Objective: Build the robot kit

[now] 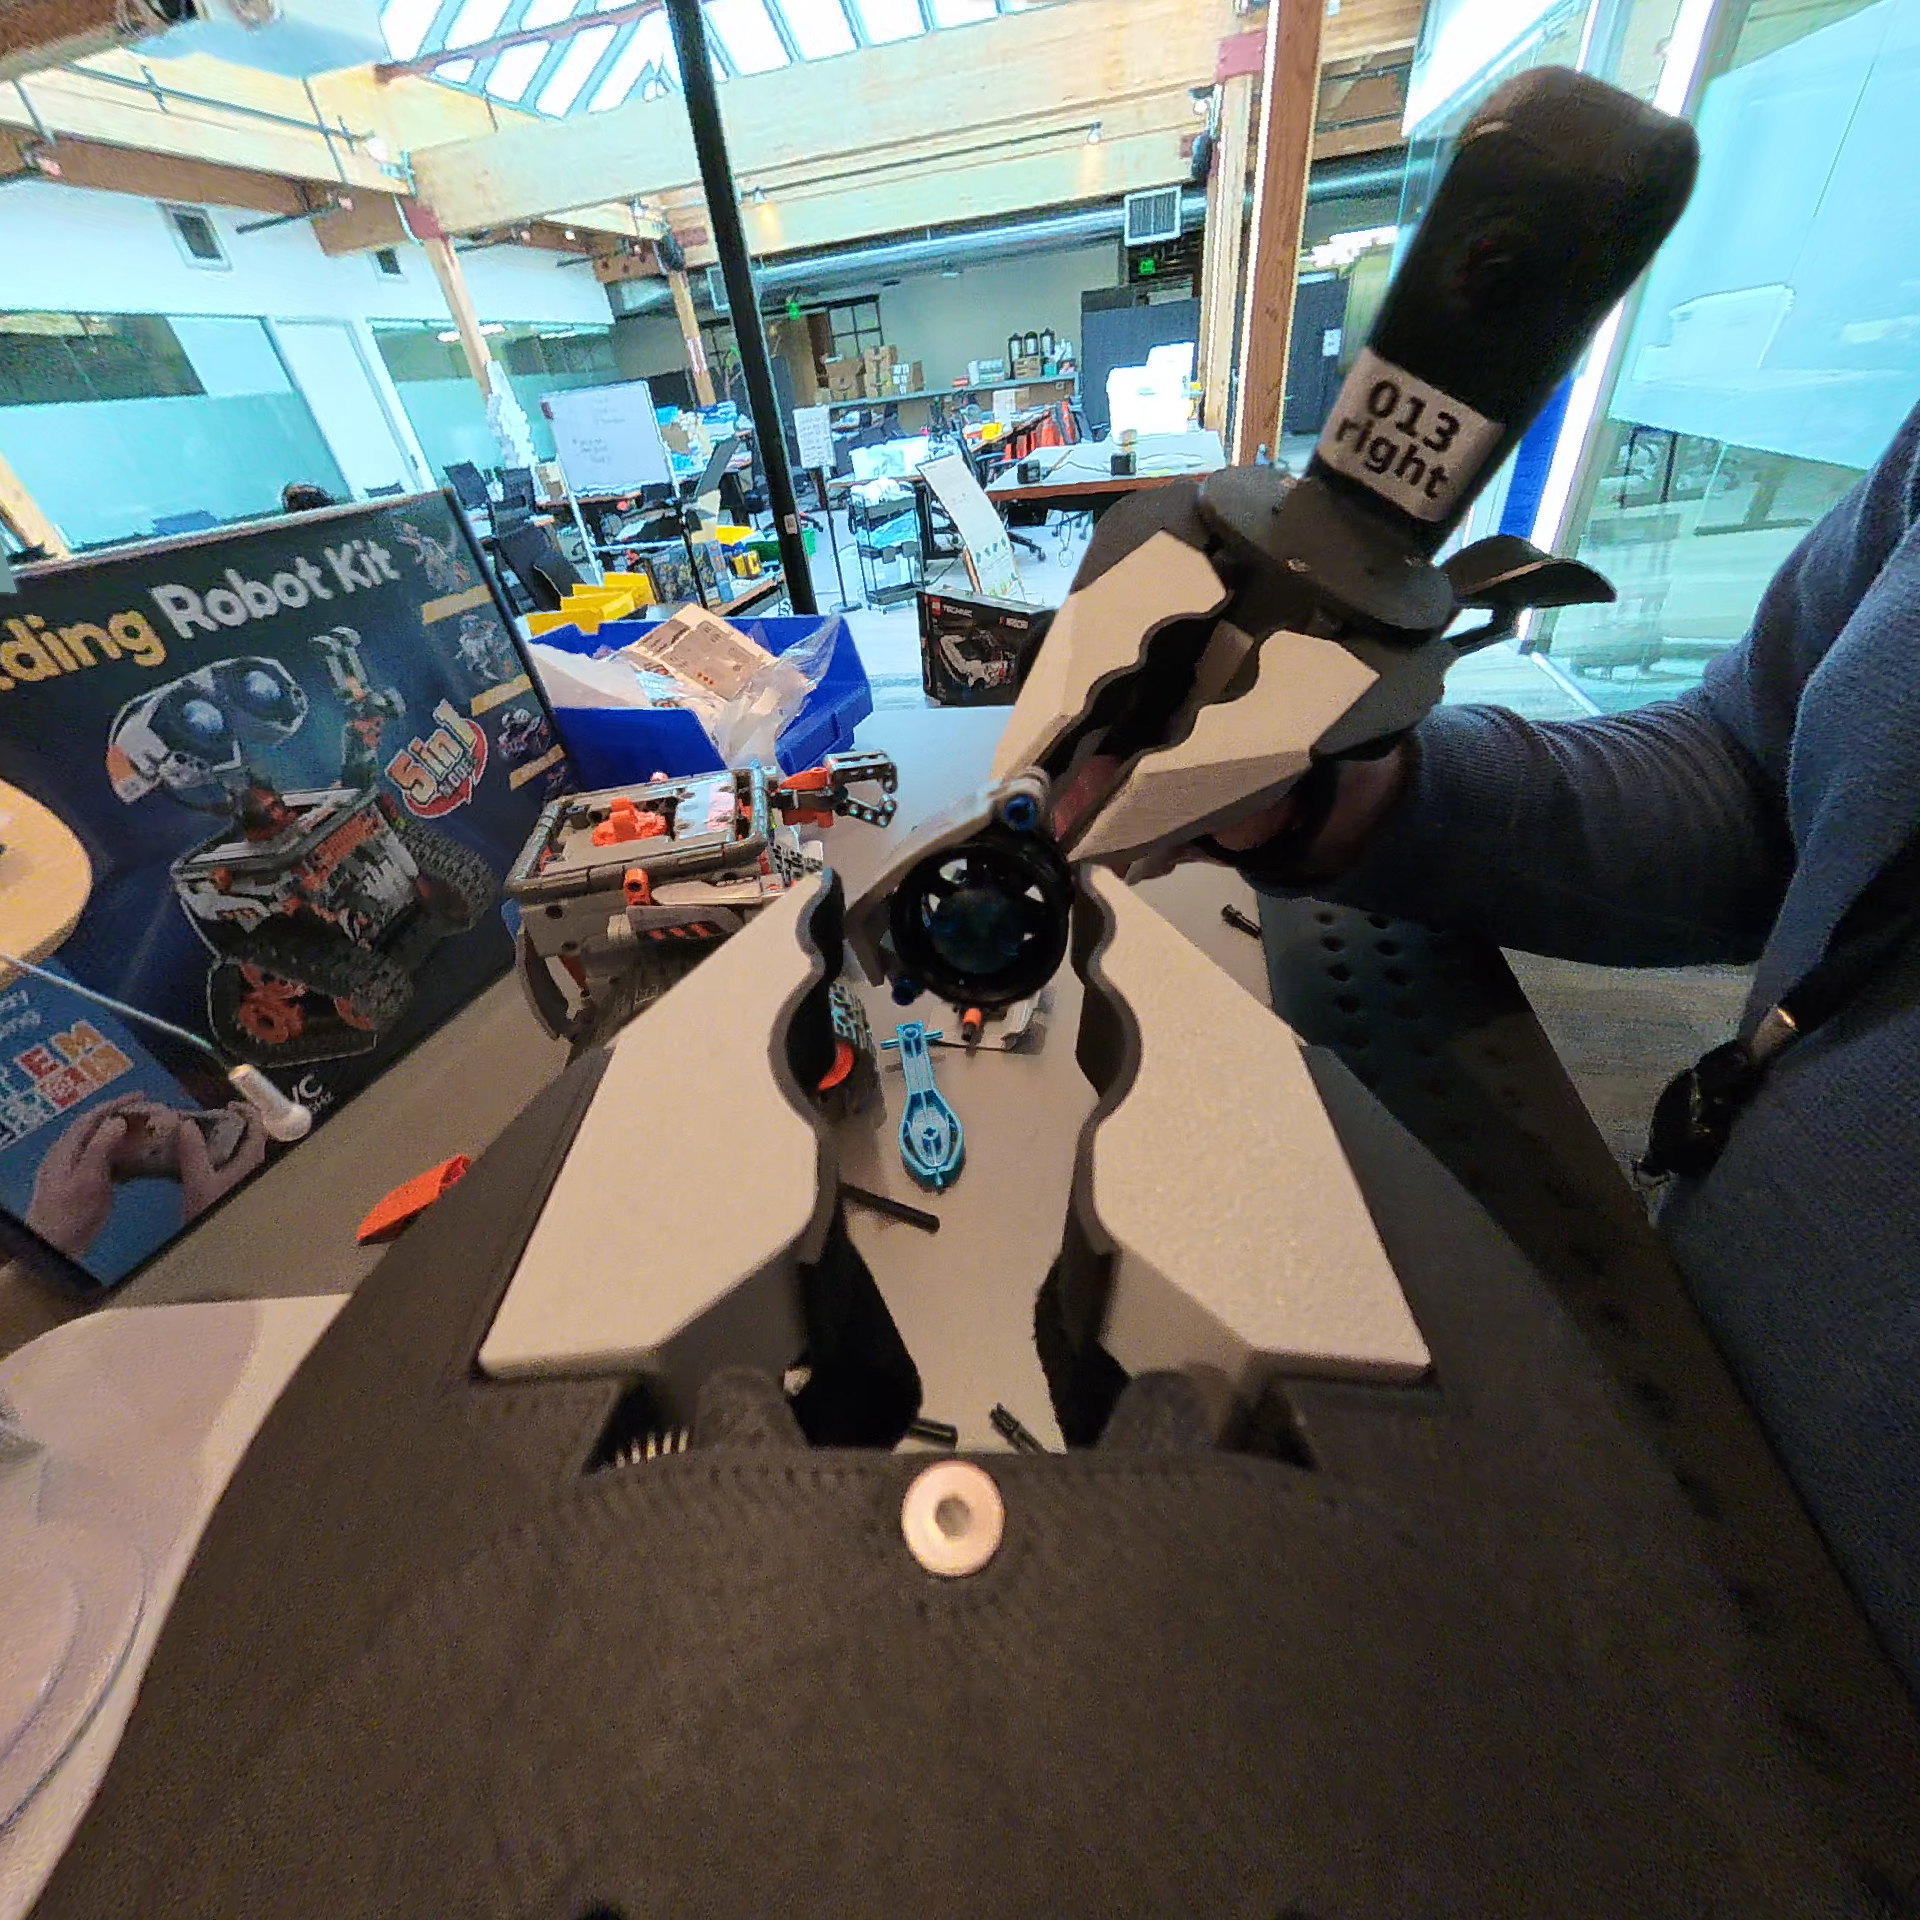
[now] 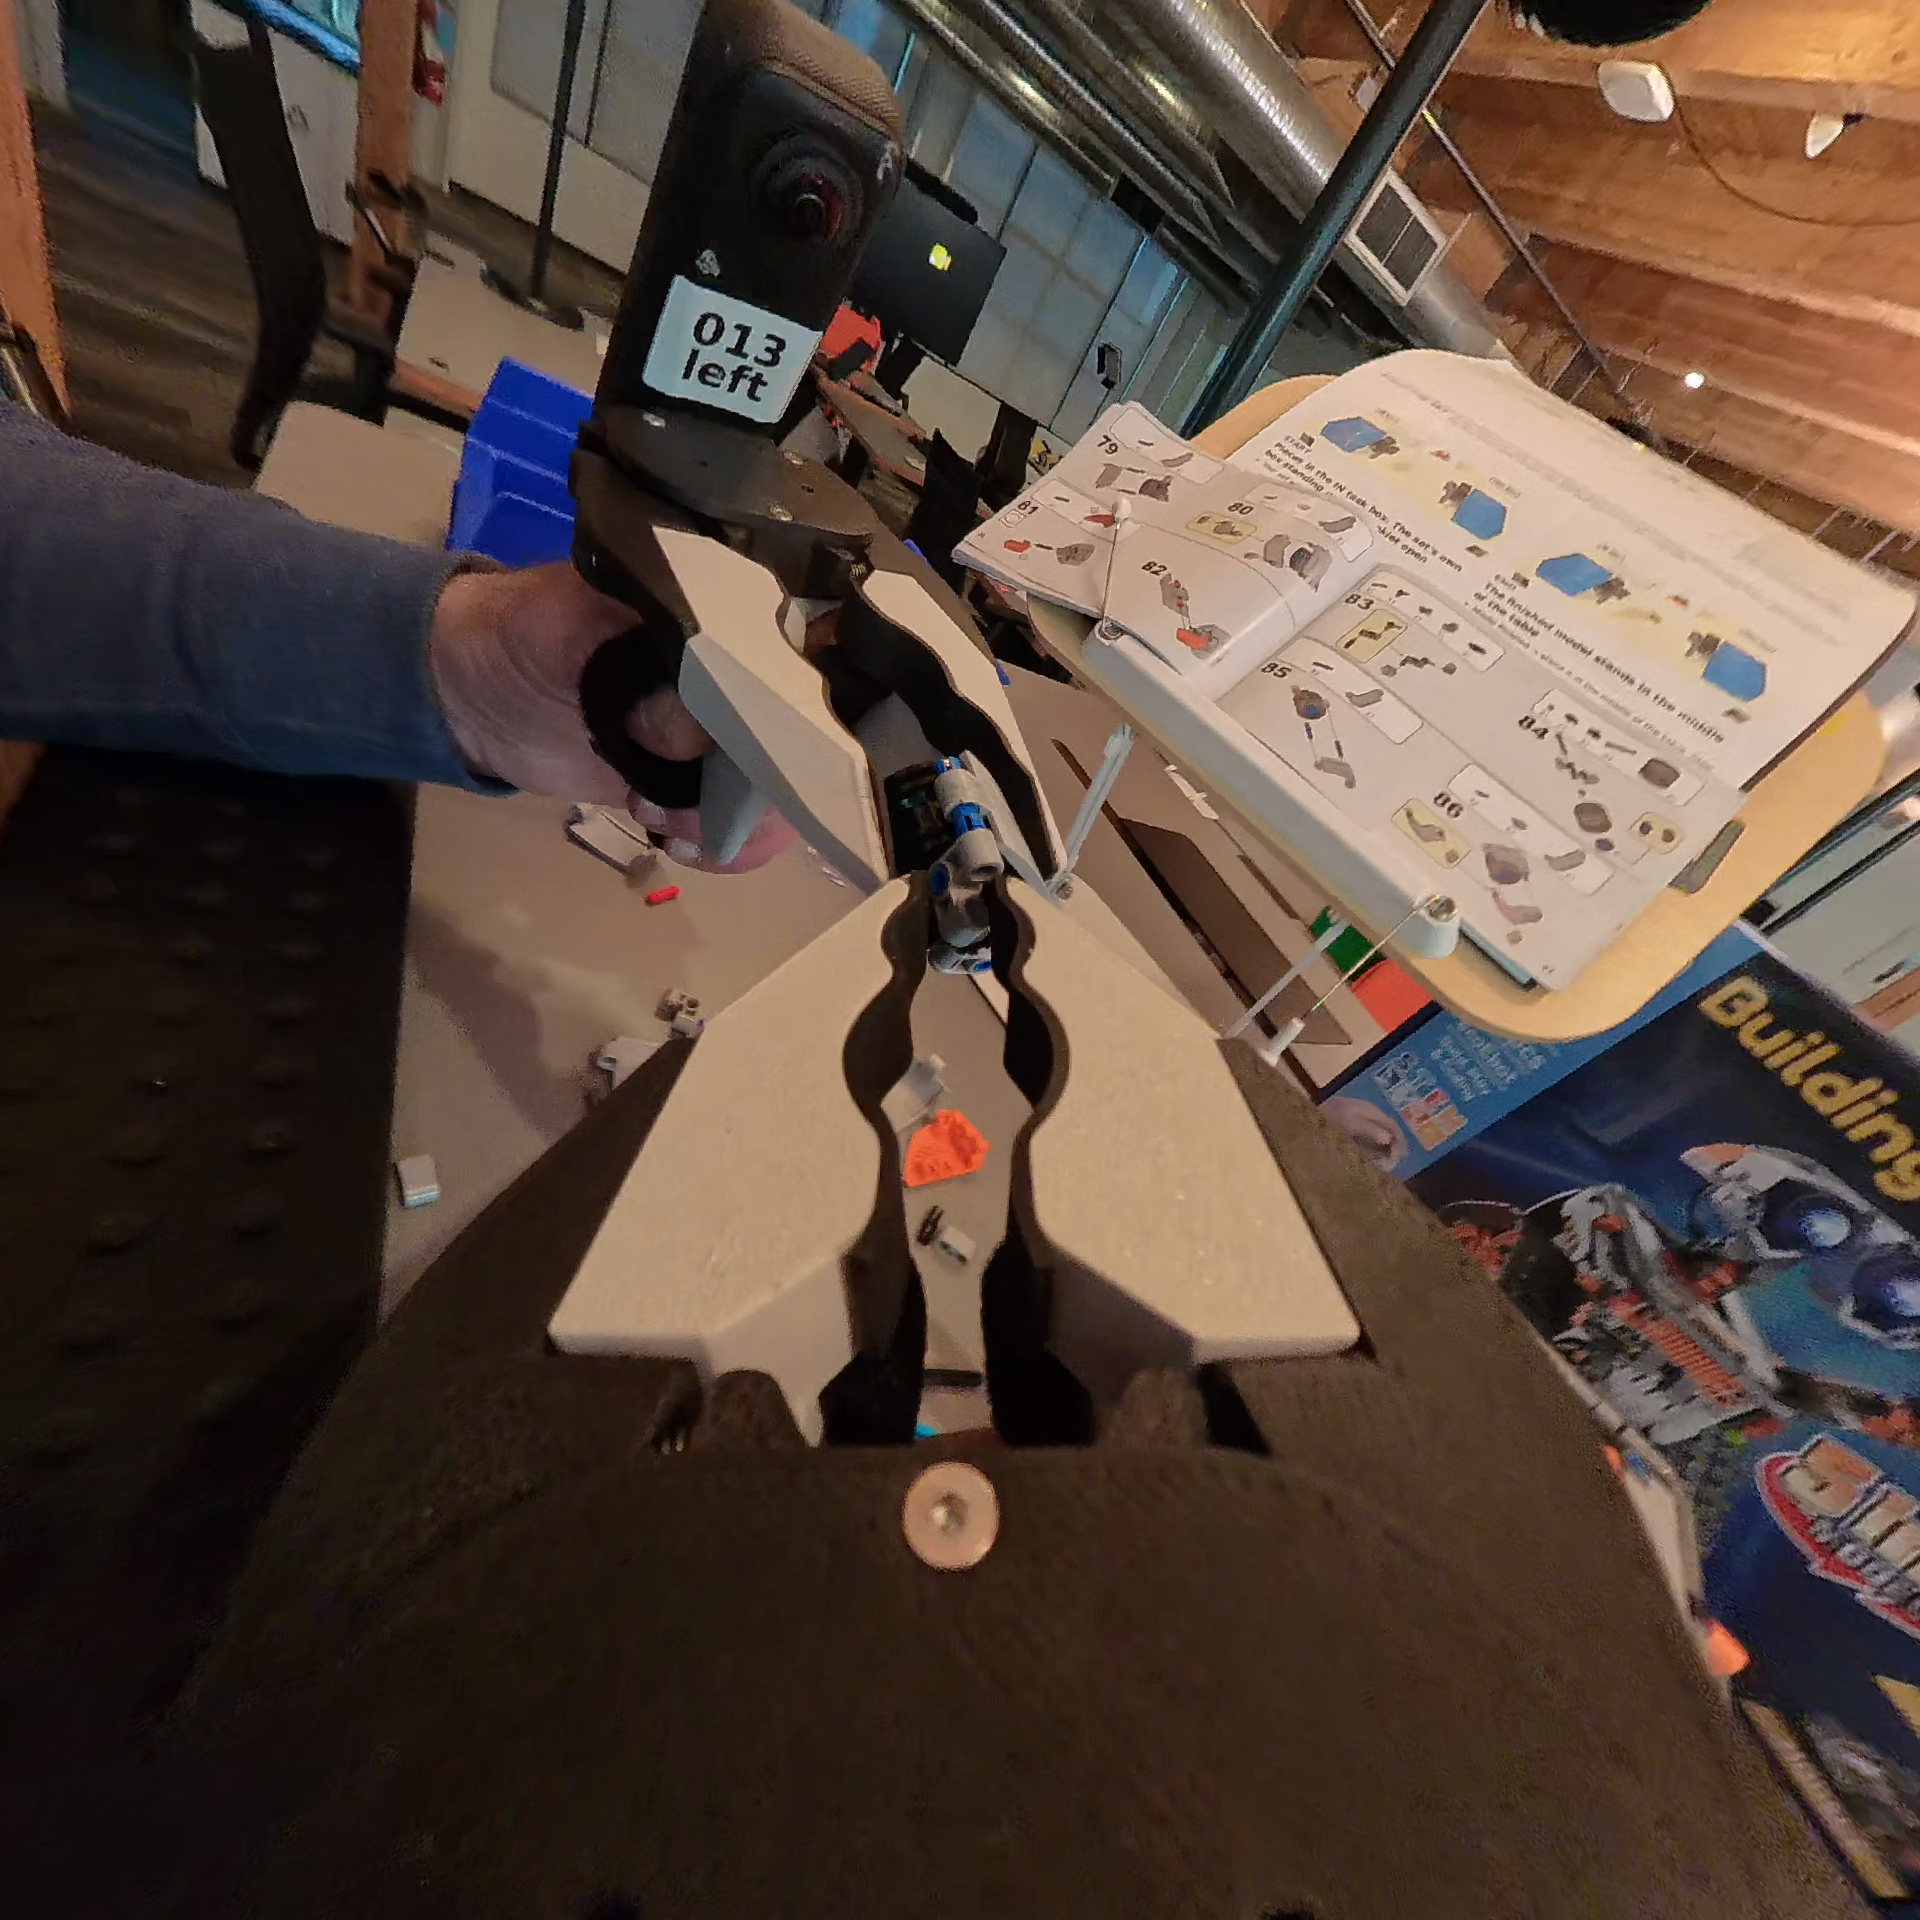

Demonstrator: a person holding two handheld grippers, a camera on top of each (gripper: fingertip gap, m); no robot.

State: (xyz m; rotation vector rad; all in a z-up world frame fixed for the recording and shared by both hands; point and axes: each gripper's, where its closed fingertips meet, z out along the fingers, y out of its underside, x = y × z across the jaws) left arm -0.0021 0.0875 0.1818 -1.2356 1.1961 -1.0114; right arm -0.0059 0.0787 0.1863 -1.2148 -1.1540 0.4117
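A small brick assembly, a black round ring with a blue centre (image 1: 977,930) joined to a grey connector with blue pins (image 2: 961,883), is held in the air above the grey table (image 1: 997,1278). My left gripper (image 1: 956,914) has its jaws closed around the black ring, one finger on each side. My right gripper (image 2: 961,906) comes in from the upper right in the left wrist view (image 1: 1039,821). It is shut on the grey connector end of the same assembly. The left gripper also shows in the right wrist view (image 2: 966,878), facing mine tip to tip.
A partly built grey and orange robot model (image 1: 644,862) stands behind, beside a blue bin (image 1: 821,717) and the kit's box (image 1: 260,831). A blue tool (image 1: 930,1112), an orange piece (image 2: 943,1148) and small parts lie on the table. An open instruction booklet (image 2: 1403,644) rests on a stand. Both grippers' tips are close together, under 4 cm apart.
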